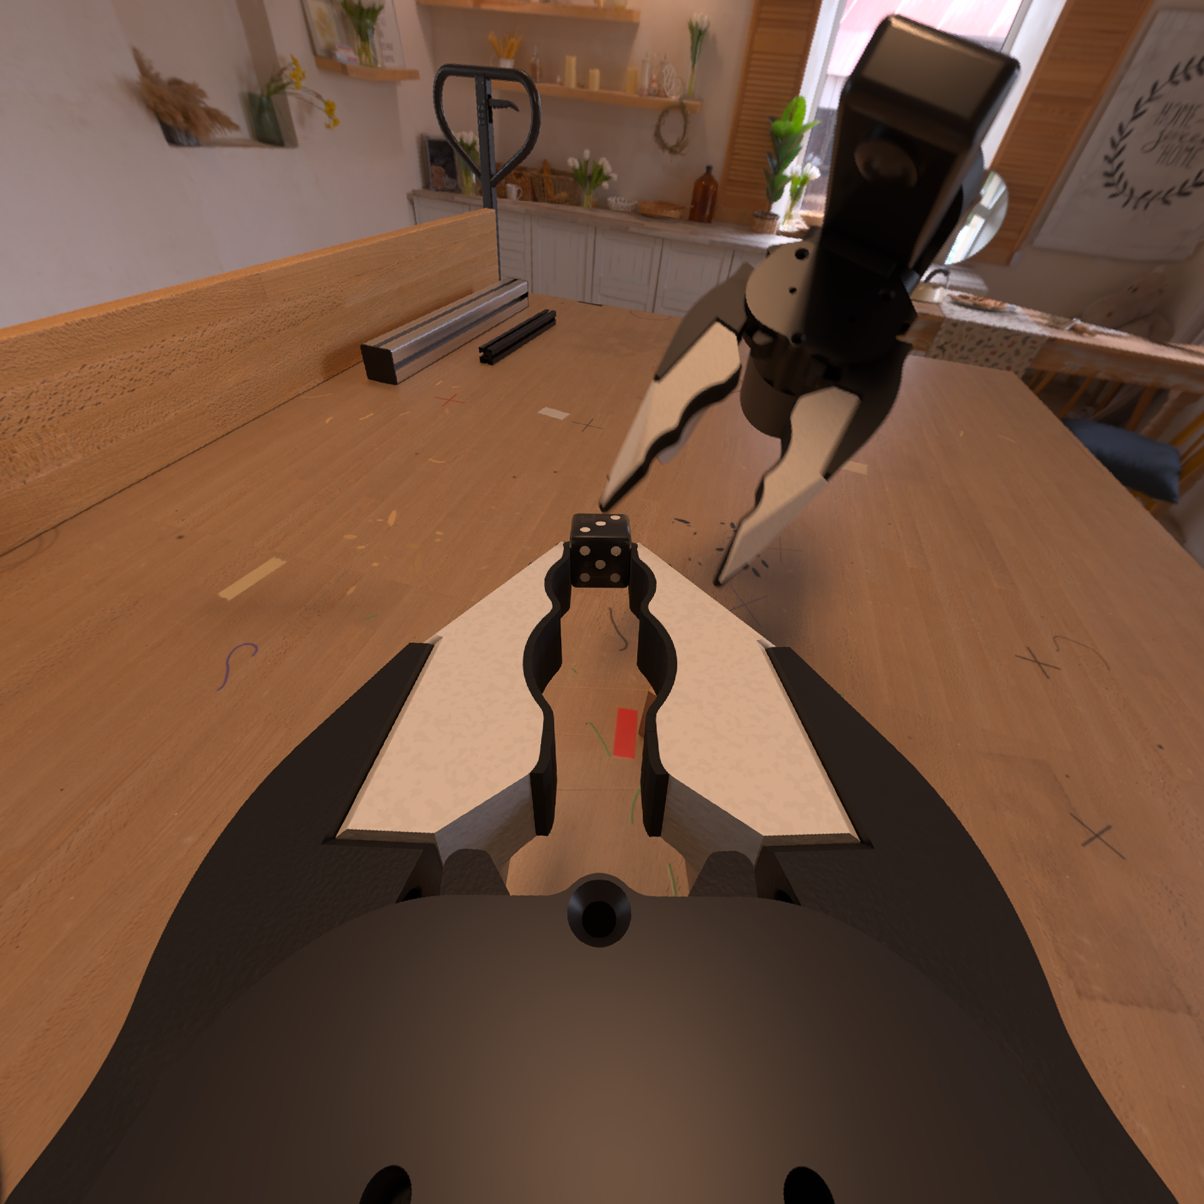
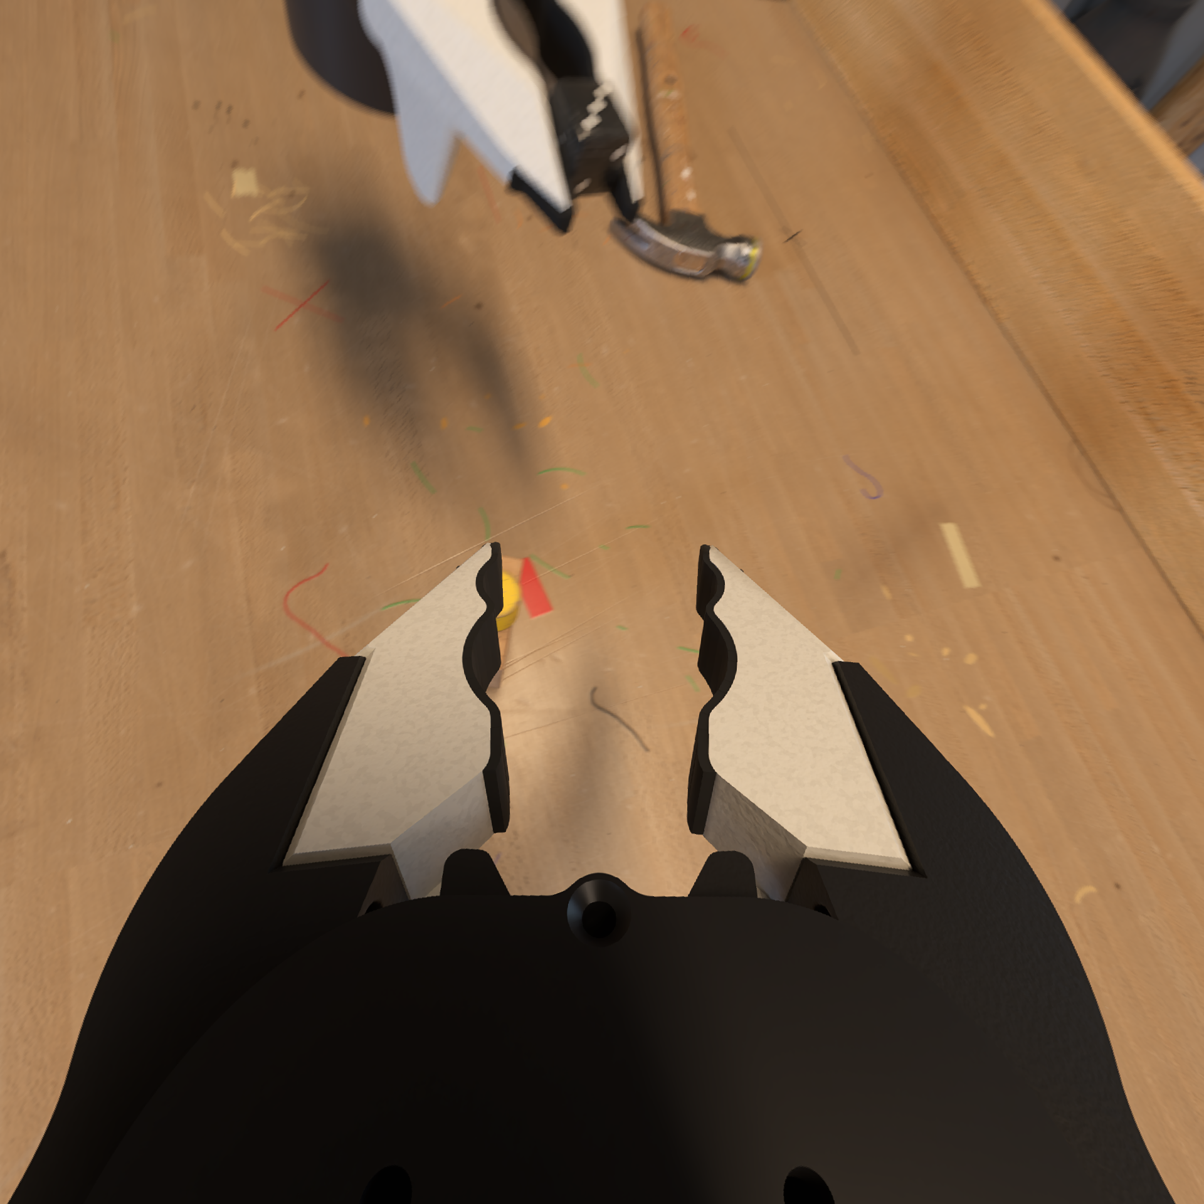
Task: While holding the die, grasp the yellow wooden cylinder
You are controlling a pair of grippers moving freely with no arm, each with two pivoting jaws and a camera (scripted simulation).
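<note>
Left gripper (image 1: 599, 554) clamps the black die (image 1: 600, 551) at its fingertips, raised above the wooden table (image 1: 195, 586). Right gripper (image 2: 596, 554) hangs with jaws spread wide, gripping nothing. The yellow wooden cylinder (image 2: 509, 601) peeks out at its 11 o'clock, mostly hidden behind one finger, beside a red block (image 2: 535, 589). At 12 o'clock a hammer (image 2: 690, 241) lies blurred, its handle partly covered.

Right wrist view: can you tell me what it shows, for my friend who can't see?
Open tongs hang over a wooden table, with a yellow cylinder peeking out beside one finger, next to a red piece. Farther off, the other tongs hold a black die, near a hammer.
</note>
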